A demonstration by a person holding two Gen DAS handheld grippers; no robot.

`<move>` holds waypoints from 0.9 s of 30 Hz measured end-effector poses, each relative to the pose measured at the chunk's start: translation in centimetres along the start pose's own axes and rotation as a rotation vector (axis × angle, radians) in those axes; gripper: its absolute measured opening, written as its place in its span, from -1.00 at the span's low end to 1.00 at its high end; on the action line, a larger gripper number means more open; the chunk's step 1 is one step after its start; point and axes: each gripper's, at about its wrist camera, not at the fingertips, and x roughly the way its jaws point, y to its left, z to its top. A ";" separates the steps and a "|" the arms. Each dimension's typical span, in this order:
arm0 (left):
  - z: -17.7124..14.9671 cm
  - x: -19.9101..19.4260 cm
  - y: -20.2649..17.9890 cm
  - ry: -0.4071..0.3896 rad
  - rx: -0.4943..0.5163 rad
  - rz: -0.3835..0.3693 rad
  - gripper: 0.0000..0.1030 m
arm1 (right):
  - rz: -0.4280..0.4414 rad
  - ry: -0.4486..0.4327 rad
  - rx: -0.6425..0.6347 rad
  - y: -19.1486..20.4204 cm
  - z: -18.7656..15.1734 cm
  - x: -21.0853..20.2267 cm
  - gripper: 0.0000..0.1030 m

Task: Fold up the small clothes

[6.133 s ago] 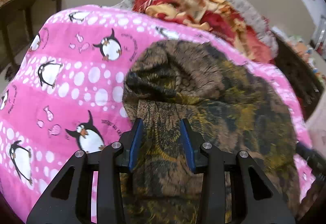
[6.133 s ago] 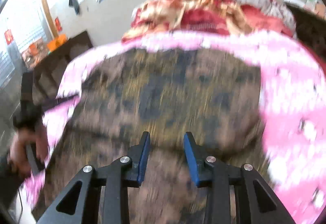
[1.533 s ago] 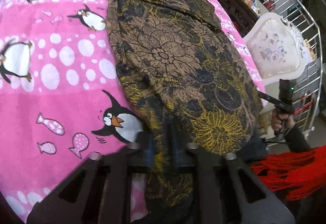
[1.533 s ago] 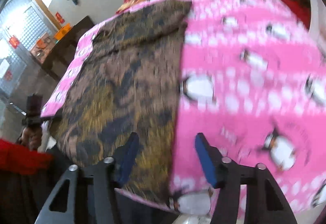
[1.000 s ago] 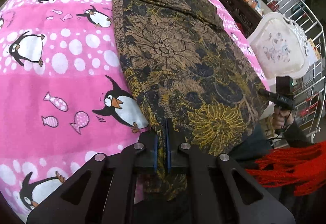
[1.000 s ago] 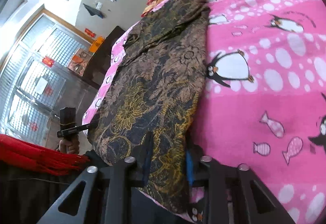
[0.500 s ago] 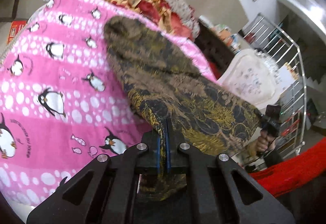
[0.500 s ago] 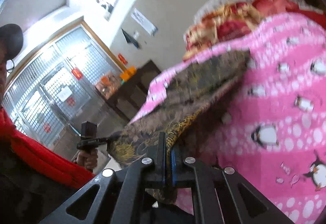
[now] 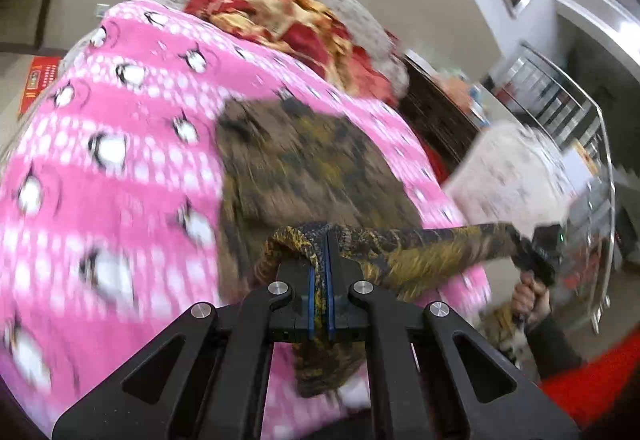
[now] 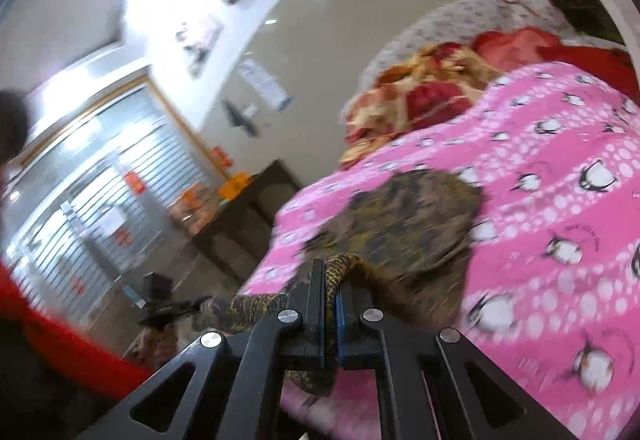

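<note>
A: Where is the garment (image 9: 320,175) relative to the left gripper (image 9: 319,240)?

B: Its near edge is pinched between the closed jaws; the rest spreads toward 12 o'clock over the pink penguin blanket (image 9: 120,175). A taut band of it runs toward 3 o'clock, to the other gripper held in a hand (image 9: 528,296).

A: And the right gripper (image 10: 330,272)?

B: Clamped shut on the same cloth. The body lies at 1 o'clock on the blanket (image 10: 560,199); the stretched hem runs toward 9 o'clock.

A: How does it look?

B: Thin, limp fabric, brown and black with mustard-yellow floral print, blurred here. The blanket is fleecy, with white dots.
</note>
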 end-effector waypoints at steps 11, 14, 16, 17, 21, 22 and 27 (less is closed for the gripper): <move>13.7 16.0 4.9 0.073 0.028 0.211 -0.94 | -0.305 0.073 0.136 -11.0 8.5 17.3 -0.94; 13.7 19.8 6.9 0.149 0.020 0.284 -0.91 | -0.373 0.121 0.155 -13.1 9.1 20.3 -0.94; 13.1 21.6 8.1 0.198 0.003 0.327 -0.89 | -0.410 0.183 0.198 -14.9 8.7 22.1 -0.93; 12.6 22.0 8.7 0.214 -0.015 0.334 -0.88 | -0.426 0.208 0.225 -15.6 8.4 22.7 -0.93; 12.0 21.4 9.8 0.192 -0.059 0.306 -0.84 | -0.402 0.232 0.329 -17.9 7.4 22.7 -0.91; 11.9 20.8 9.9 0.187 -0.069 0.302 -0.83 | -0.396 0.230 0.327 -17.9 7.5 22.5 -0.89; 12.5 17.7 9.9 0.118 -0.046 0.379 -0.43 | -0.355 0.177 0.303 -16.7 9.2 19.9 -0.44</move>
